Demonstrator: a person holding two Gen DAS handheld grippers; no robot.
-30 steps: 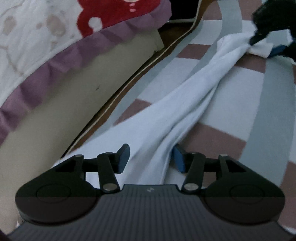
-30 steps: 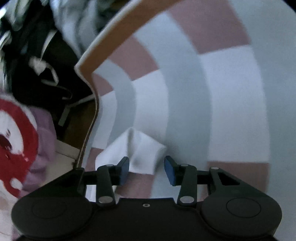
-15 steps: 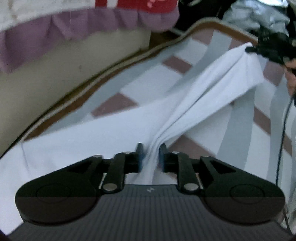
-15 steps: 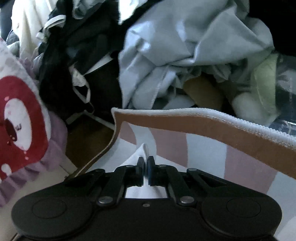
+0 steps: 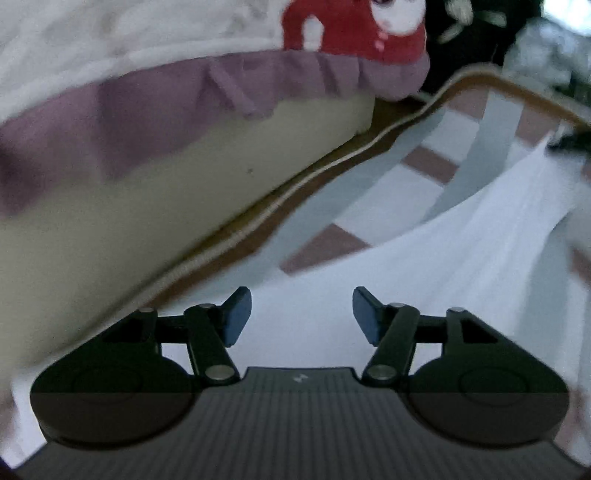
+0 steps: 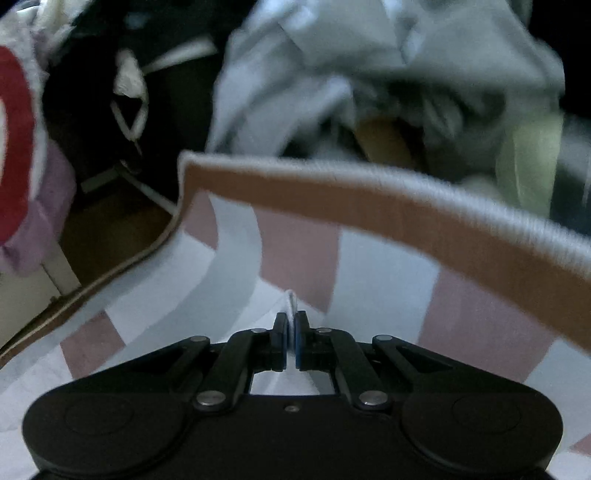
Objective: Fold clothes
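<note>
On the checked mat [image 5: 399, 206] our right claw [image 6: 291, 332] pinches a corner of the white garment [image 5: 461, 258] while our left claw [image 5: 302, 314] is opening, pads off the cloth, so that loose end may sag and crease.

Beside me lies a checked mat [image 5: 388, 206] with a brown border, next to a purple-frilled blanket [image 5: 221, 85] with a red print.

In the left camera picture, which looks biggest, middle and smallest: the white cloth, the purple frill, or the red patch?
1. white cloth, though it lies nearest the camera, which may inflate it
2. purple frill, close behind; these two are hard to rank
3. red patch, clearly smallest, partly cut off at the top
</note>
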